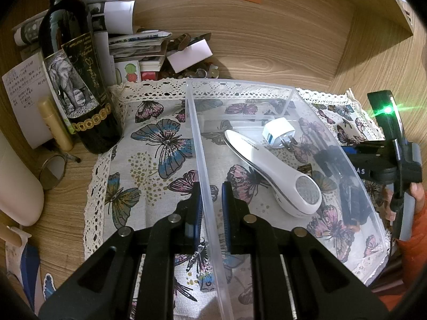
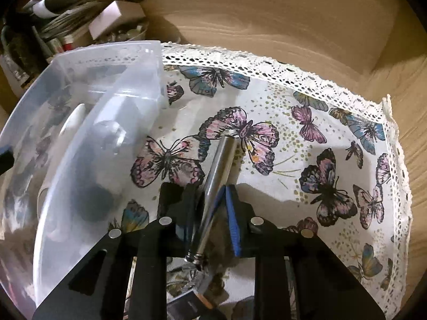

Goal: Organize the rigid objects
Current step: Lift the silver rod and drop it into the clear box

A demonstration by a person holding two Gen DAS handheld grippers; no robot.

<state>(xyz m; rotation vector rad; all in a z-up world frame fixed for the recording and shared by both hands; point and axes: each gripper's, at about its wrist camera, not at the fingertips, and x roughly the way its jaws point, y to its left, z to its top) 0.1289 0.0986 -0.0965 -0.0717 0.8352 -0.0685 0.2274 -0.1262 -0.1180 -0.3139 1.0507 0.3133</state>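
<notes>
A clear plastic bin [image 1: 269, 85] stands on a butterfly-print cloth [image 1: 149, 144]. Inside lie a white handheld device [image 1: 269, 170], a white plug adapter [image 1: 279, 132] and dark objects [image 1: 352, 194] at the right. My left gripper [image 1: 210, 202] straddles the bin's left wall, its jaws closed on it. My right gripper [image 2: 210, 194] is shut on a silver metal rod [image 2: 217, 176], held tilted above the cloth just right of the bin [image 2: 106, 112]. The right gripper also shows at the bin's right side in the left wrist view [image 1: 387, 154].
A dark wine bottle [image 1: 72, 69] stands left of the cloth, with a small round mirror [image 1: 52, 172] and a tube [image 1: 54, 124] nearby. Papers, boxes and clutter [image 1: 149, 50] pile up behind. Wooden walls enclose the back and right.
</notes>
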